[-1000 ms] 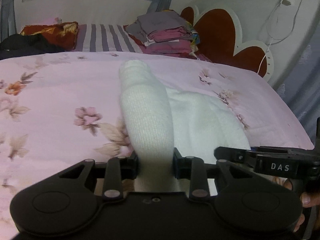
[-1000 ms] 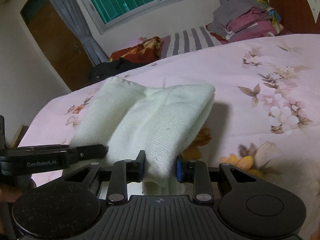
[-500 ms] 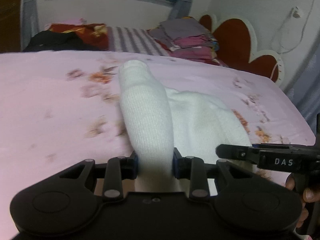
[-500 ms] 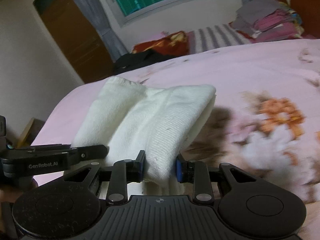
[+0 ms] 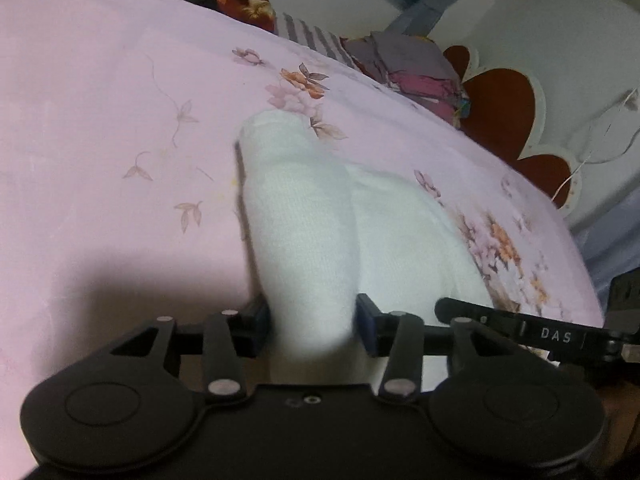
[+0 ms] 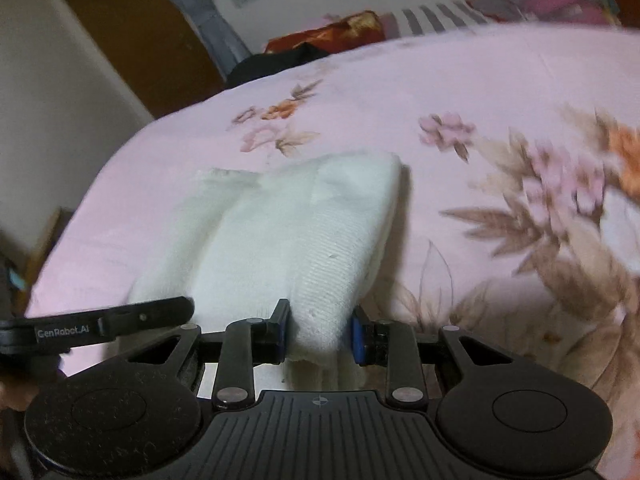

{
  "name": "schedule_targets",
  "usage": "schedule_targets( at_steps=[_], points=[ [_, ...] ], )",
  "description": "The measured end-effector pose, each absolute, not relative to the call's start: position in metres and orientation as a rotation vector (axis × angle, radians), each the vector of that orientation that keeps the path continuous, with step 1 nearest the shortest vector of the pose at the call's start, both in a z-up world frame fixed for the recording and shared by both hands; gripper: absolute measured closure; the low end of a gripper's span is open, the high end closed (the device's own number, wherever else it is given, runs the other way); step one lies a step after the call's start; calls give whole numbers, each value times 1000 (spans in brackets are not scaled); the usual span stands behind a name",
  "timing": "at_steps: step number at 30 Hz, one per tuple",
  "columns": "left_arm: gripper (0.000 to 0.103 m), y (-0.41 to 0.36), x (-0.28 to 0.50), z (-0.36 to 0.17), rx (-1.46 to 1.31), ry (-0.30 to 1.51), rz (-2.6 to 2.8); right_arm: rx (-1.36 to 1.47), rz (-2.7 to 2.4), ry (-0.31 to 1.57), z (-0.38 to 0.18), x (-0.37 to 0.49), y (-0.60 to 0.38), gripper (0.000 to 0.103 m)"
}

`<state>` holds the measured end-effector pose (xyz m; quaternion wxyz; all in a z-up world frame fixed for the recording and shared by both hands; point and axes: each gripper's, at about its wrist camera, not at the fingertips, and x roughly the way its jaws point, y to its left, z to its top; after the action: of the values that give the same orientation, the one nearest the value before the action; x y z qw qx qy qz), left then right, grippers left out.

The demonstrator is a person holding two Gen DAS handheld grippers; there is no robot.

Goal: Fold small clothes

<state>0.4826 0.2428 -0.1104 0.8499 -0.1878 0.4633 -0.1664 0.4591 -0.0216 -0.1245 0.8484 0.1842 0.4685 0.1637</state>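
Note:
A small white knit garment (image 5: 304, 216), folded over, is held between both grippers above the pink floral bedsheet (image 5: 100, 120). My left gripper (image 5: 312, 320) is shut on its left end, which stands out as a rolled fold ahead of the fingers. My right gripper (image 6: 318, 334) is shut on the garment's (image 6: 296, 232) right end. The right gripper's finger (image 5: 520, 330) shows at the right of the left wrist view; the left gripper's finger (image 6: 108, 322) shows at the left of the right wrist view.
A stack of folded clothes (image 5: 412, 68) lies at the head of the bed by a red heart-shaped headboard (image 5: 504, 116). A striped pillow (image 5: 308, 36), a red patterned cushion (image 6: 340, 28) and a dark cloth (image 6: 280, 60) lie near the window. A brown door (image 6: 132, 32) stands beyond the bed's left edge.
Both grippers, still holding the garment, have swung left and down toward the sheet. The views have tilted and blurred. The grip on the garment is unchanged.

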Motion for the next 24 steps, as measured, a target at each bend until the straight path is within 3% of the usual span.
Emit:
schedule_targets(
  at_steps=[5, 8, 9, 11, 13, 14, 16, 19, 20, 24],
  points=[
    [50, 254, 486, -107, -370, 971, -375, 391, 341, 985, -123, 458, -21, 74],
    [46, 270, 477, -87, -337, 881, -324, 382, 357, 1000, -116, 457, -22, 73],
    [44, 276, 476, -80, -338, 838, -313, 375, 361, 1001, -109, 456, -23, 63],
    [51, 280, 481, -70, -337, 770, -328, 327, 322, 929, -87, 454, -29, 55],
    [62, 270, 494, -66, -309, 776, -377, 330, 322, 852, -72, 462, -30, 55],
    [66, 262, 499, -67, -277, 781, -397, 334, 338, 834, -68, 468, -27, 57],
    [71, 244, 513, -74, -222, 814, -423, 287, 373, 833, -67, 486, -10, 72],
    [72, 228, 523, -94, -176, 865, -427, 182, 366, 897, -87, 510, 15, 76],
    [72, 230, 521, -99, -197, 860, -428, 126, 334, 943, -99, 517, 21, 87],
    [72, 230, 519, -99, -198, 869, -420, 116, 280, 966, -118, 522, 14, 87]
  ],
)
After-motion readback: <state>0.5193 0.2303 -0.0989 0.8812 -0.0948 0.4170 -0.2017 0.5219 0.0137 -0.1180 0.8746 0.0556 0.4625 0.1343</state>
